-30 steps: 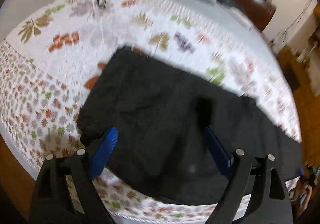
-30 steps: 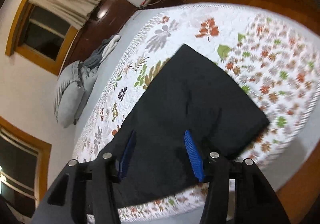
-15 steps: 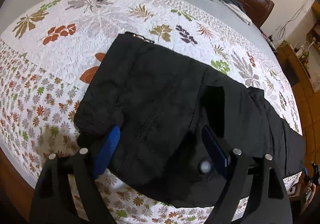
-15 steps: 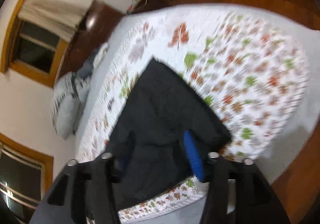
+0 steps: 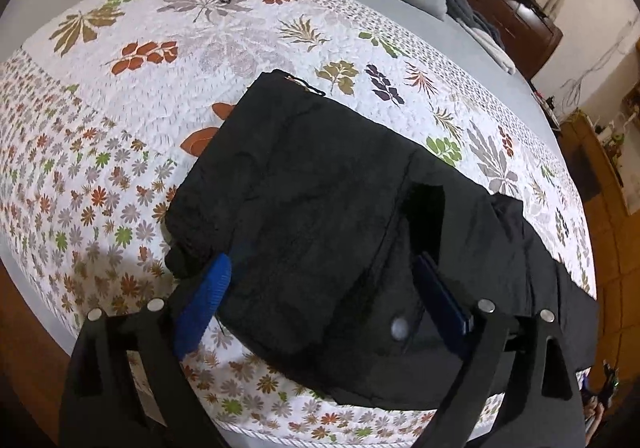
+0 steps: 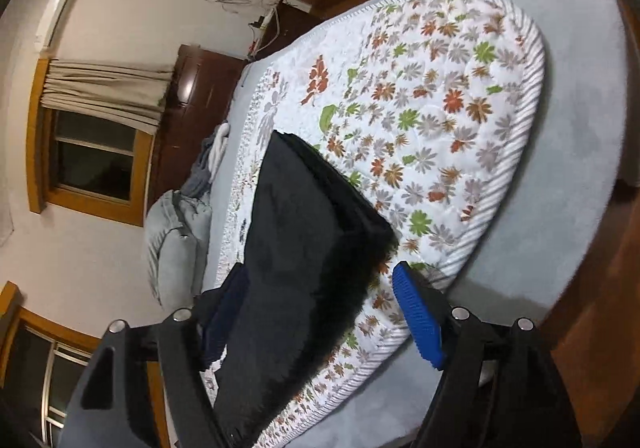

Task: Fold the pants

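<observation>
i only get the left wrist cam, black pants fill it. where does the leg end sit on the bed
Observer: In the right wrist view the folded pants end with a corner short of the quilt's corded edge.
Operator: is the right gripper gripping that end
Observer: No. The right gripper is opening, the cloth lying loose between its jaws; one blue pad hangs over bare quilt.
Operator: anything beyond that quilt edge
Observer: A strip of grey sheet, then wooden floor.
</observation>
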Available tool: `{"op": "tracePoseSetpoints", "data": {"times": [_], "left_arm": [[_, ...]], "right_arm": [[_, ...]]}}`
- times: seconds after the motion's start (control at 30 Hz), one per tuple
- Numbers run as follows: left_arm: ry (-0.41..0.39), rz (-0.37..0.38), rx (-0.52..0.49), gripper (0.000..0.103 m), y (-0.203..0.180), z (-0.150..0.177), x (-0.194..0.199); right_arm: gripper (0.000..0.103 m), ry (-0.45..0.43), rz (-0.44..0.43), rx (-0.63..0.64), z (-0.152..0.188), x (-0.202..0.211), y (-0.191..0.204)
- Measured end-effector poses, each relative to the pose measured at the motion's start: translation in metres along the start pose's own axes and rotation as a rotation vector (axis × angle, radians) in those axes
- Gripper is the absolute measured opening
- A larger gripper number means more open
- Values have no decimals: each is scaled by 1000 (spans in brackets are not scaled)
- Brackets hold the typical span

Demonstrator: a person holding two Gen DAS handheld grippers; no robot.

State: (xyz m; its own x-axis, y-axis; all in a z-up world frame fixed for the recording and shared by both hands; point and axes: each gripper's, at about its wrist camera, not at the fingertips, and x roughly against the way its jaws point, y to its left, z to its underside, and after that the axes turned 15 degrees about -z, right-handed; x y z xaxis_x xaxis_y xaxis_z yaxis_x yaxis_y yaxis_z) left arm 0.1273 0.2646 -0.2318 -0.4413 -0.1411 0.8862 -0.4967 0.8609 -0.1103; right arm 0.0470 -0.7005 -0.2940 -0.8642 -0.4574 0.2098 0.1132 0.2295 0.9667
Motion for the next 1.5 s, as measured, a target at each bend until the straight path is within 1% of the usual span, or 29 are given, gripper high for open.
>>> {"op": "tracePoseSetpoints", "data": {"times": [0.07,0.23,0.33,0.4,0.57,0.6,0.7,0.77,0.83,0.87,0.9,0.93,0.97,1.07,1.27,1.5], "left_arm": [[4,-3,11,92,1,0,-2],[-7,-49,-33,92,-8,2,-3],[-6,-58,-29,92,-8,2,-4],[0,-59,-23,93,-7,1,-5],[19,-64,4,93,-7,-2,-6],[19,-66,5,93,-8,-2,-6],[16,-82,-5,94,-10,-1,-6],[13,-90,-13,95,-12,0,-7],[14,-91,-11,95,-12,-1,-7],[15,-89,-9,95,-12,-1,-7],[18,-85,-4,95,-11,-1,-7],[19,-83,-1,95,-11,-2,-7],[20,-79,3,95,-10,-2,-7],[20,-74,3,95,-9,-2,-7],[17,-48,18,95,-5,-2,-6],[11,-20,26,95,-2,0,-6]], "right_arm": [[77,-7,-32,-14,-2,-3,-5],[78,-16,-84,-46,-8,-15,-21],[81,-29,-123,-54,-7,-16,-28],[85,-30,-141,-38,-6,-18,-28],[85,-17,-208,-17,-12,-31,-21],[83,-3,-208,-12,-8,-35,-24],[83,4,-207,19,-2,-39,-25],[84,-7,-224,-4,-5,-41,-27],[80,-7,-222,0,-7,-44,-25],[71,-5,-213,5,-7,-43,-24],[54,-5,-209,4,-7,-44,-25],[42,-2,-214,-3,-7,-43,-27],[25,1,-222,-13,-8,-43,-28],[24,1,-197,13,-8,-42,-22],[21,0,-177,61,-10,-44,3],[19,12,-133,150,-10,-45,49]]}}
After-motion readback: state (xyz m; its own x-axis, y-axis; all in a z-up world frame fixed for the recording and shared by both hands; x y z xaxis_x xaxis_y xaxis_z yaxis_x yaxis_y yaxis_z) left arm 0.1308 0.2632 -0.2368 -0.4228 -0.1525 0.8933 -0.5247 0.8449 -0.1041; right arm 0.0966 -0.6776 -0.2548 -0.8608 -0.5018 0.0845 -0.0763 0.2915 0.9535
